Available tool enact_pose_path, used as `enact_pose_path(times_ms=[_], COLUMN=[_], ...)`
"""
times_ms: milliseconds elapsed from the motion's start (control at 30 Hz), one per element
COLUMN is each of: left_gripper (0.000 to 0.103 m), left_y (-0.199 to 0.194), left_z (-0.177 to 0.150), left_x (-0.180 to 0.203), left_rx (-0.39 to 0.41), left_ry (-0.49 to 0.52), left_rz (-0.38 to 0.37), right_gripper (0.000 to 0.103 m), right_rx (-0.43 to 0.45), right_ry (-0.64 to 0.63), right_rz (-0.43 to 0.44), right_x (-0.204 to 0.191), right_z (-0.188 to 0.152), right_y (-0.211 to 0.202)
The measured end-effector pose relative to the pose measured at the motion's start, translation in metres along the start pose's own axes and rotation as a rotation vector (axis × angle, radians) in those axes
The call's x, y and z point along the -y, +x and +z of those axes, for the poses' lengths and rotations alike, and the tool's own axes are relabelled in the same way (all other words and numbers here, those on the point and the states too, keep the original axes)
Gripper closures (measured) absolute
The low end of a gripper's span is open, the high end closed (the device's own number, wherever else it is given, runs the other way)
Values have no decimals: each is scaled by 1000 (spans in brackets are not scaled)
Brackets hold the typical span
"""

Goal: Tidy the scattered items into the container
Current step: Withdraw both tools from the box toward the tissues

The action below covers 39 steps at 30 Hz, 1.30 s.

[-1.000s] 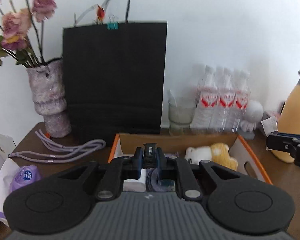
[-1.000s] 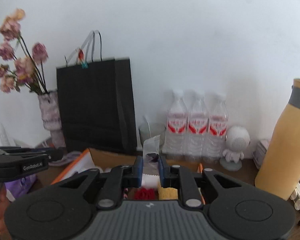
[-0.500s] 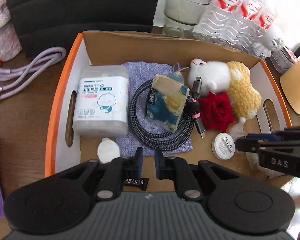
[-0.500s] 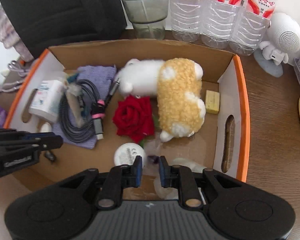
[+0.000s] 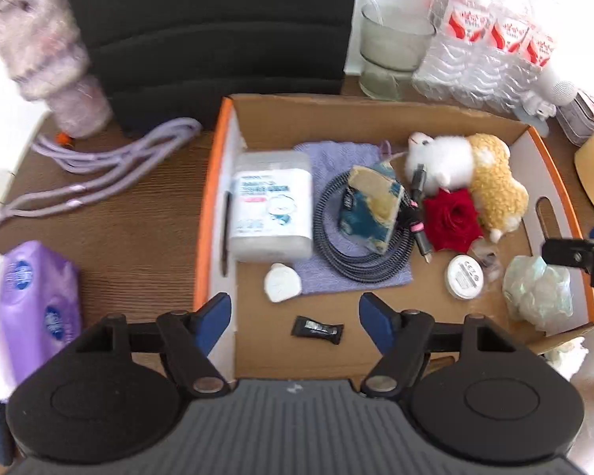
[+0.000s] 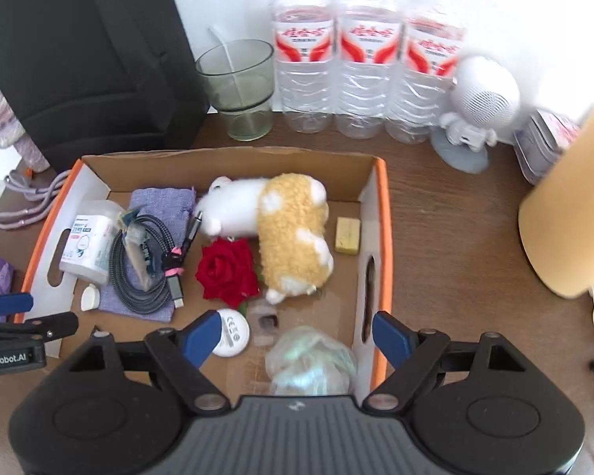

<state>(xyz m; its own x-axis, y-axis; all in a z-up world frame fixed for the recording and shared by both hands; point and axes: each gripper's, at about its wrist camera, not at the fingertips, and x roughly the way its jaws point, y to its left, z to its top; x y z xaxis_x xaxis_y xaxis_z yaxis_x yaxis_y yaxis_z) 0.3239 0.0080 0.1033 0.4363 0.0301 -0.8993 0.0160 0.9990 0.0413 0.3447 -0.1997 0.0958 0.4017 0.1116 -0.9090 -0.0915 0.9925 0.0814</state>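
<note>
- Wooden tabletop against a white wall; cardboard box with orange rims holds the gathered items.
- Left gripper: fingers spread, empty, above a small black sachet on the box floor.
- Right gripper: fingers spread, empty, over a crumpled plastic bundle inside the box.
- Step judged — release just completed. Next: fetch a remaining stray, perhaps the purple tissue pack or lilac cord.
- Sachet print illegible; near box wall hidden by the grippers.
</note>
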Motion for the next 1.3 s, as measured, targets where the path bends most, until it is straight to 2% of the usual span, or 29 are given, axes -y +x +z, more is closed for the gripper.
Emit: enact_pose_path(times_ms=[67,100,167,267,333,400,567,667,733,833,933,1033,1100,1167,1233,1300], left_gripper=[23,17,11,2,1,0,0,0,0,0,0,0,0,0,0,0], left_y=[-15,-22,-36,-54,-63,-65,-65,-68,-74,-89,-100,-108,-108,-104,-100,-90], left_z=[-10,-15,-27,-47,-67,-80,-94,-101,-118,-174,-247,-325,-361,-368,-358,-331], left_x=[5,7,8,10,11,12,18,19,20,21,15,17,20,24,30,44], left_rx=[95,150,254,452,607,677,698,703,685,680,647,670,663,614,609,614], left_ry=[10,7,-21,-58,-68,-68,-18,-16,-15,30,6,-26,-20,4,34,69], left_rz=[26,23,27,21,12,-2,-5,-10,-2,-31,-100,-72,-39,-40,-76,-105], right_gripper=[19,18,18,18,17,14,14,14,14,14,13,13,13,14,15,25], right_rx=[49,86,169,354,499,612,708,721,728,765,743,760,752,732,683,658], right_ry=[-14,-25,-37,-49,-87,-118,-102,-95,-76,-48,-49,-50,-57,-52,-23,20], right_rz=[11,20,39,48,51,58,70,65,47,79,136,138,143,138,125,110], right_x=[-3,-6,-12,-20,-25,-27,-29,-32,-34,-27,-17,-8,0,7,15,23], right_z=[-10,-17,-29,-51,-69,-86,-102,-108,-123,-177,-249,-326,-368,-393,-395,-384], right_y=[-8,-13,-23,-40,-48,-50,-52,-55,-62,-81,-93,-103,-109,-110,-103,-92])
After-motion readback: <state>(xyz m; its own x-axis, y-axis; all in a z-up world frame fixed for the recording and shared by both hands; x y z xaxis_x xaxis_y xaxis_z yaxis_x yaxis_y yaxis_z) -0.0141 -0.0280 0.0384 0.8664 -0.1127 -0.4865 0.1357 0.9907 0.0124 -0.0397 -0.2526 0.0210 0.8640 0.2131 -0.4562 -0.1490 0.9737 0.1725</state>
